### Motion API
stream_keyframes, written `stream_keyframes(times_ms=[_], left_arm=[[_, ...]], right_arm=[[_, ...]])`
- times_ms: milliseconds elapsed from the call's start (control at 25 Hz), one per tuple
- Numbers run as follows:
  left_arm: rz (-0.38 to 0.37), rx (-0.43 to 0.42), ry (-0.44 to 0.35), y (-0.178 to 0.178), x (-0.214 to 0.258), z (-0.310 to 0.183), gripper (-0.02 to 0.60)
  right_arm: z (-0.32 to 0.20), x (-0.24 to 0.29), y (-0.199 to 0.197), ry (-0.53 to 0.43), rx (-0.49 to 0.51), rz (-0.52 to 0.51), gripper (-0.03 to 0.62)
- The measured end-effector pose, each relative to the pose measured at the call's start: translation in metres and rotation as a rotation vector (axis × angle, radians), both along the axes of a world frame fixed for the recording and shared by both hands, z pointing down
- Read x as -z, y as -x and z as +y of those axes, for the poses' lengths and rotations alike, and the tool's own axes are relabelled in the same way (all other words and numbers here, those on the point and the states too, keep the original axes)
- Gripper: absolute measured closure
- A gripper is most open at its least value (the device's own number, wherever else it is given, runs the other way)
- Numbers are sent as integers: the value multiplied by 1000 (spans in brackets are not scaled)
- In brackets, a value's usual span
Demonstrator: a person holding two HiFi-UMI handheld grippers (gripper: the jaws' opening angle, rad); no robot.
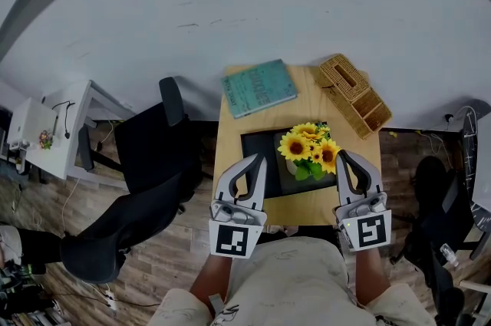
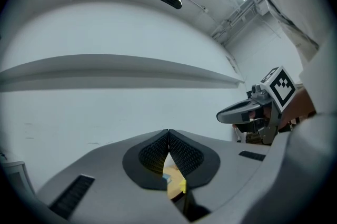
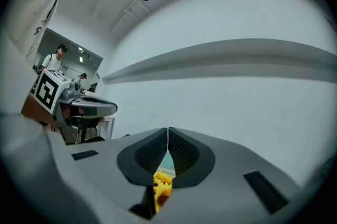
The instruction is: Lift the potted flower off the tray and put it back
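Note:
A pot of yellow sunflowers (image 1: 310, 149) stands on a black tray (image 1: 259, 145) in the middle of a small wooden table (image 1: 230, 126). My left gripper (image 1: 256, 161) hovers at the tray's near left corner, jaws shut with nothing between them. On the other side, my right gripper (image 1: 343, 157) sits just right of the flowers, also shut and empty. In the left gripper view the pads (image 2: 167, 146) meet, and the right gripper (image 2: 247, 109) shows off to the side. Through the gap below the right gripper's pads (image 3: 168, 145) a bit of sunflower (image 3: 162, 186) shows.
A teal book (image 1: 258, 87) lies at the table's far left and a wicker tissue box (image 1: 354, 94) at its far right. A black office chair (image 1: 146, 163) stands left of the table, a white desk (image 1: 57, 129) beyond it. Another dark chair (image 1: 435, 221) is at the right.

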State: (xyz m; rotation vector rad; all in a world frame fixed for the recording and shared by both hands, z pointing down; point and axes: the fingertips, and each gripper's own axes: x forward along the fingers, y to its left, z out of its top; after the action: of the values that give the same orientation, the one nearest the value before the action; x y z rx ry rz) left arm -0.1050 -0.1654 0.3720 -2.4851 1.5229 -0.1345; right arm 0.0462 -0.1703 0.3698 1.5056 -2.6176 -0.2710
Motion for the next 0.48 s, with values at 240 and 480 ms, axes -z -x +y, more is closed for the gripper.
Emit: stream_keyframes(times_ms=[240,480], left_arm=[[12,12,63,2,-12,3,574],[3,2,39,1,-10,2,574]], right_arm=[[1,-3,2,10,3,19,574],[1,-5,1,16,1,32,574]])
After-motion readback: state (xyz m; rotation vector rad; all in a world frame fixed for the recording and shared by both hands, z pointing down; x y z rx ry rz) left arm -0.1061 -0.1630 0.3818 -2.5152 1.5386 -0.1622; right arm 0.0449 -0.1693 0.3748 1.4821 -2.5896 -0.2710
